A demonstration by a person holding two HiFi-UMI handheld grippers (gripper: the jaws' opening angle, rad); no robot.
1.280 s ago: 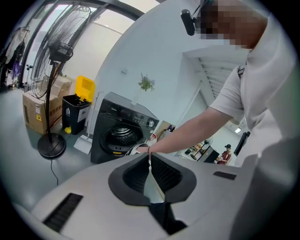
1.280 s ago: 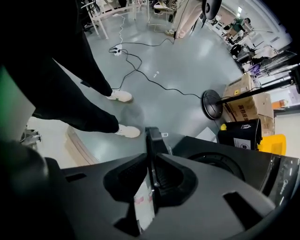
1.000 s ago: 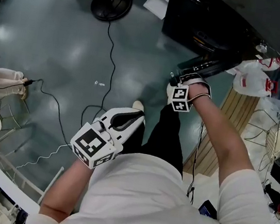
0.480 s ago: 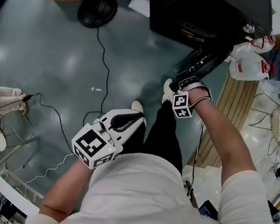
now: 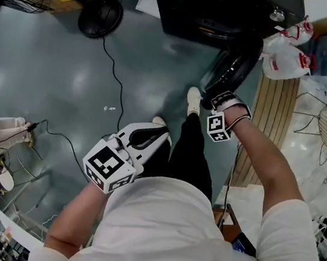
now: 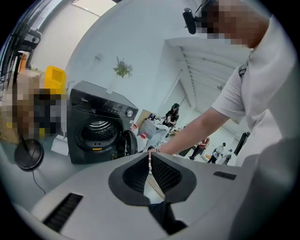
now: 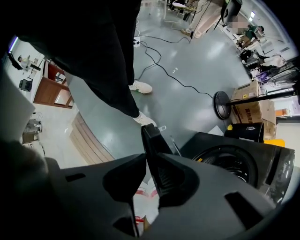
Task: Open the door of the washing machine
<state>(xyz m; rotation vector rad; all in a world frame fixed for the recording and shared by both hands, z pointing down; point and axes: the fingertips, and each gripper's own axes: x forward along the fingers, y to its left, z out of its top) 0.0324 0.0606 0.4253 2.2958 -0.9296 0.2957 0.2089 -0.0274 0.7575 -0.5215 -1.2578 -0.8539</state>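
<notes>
So the washing machine (image 5: 224, 11) sits at 12 o'clock in the head view. Its door (image 5: 234, 67) is already off the latch and hangs partly open, angled out toward 1 o'clock.

The right tool (image 5: 212, 99) has the door's free edge. In the right gripper view you can see the jaws pinched down on that dark rim, with the drum opening off at about 4 o'clock. The left tool (image 6: 149, 159) is just parked by the person's hip at 8 o'clock, jaws pressed together with nothing between them. It isn't doing any work.

My read: this is mid-swing, past the unlatching and into the pull.

For the next move I'd keep the grip on the rim and follow the hinge's arc rather than yanking straight back, until the door is fully open. Then let go.

One thing to watch is the white plastic bags (image 5: 284, 54) just beside the machine at 1 o'clock. The door could bump into them as it opens wide.
</notes>
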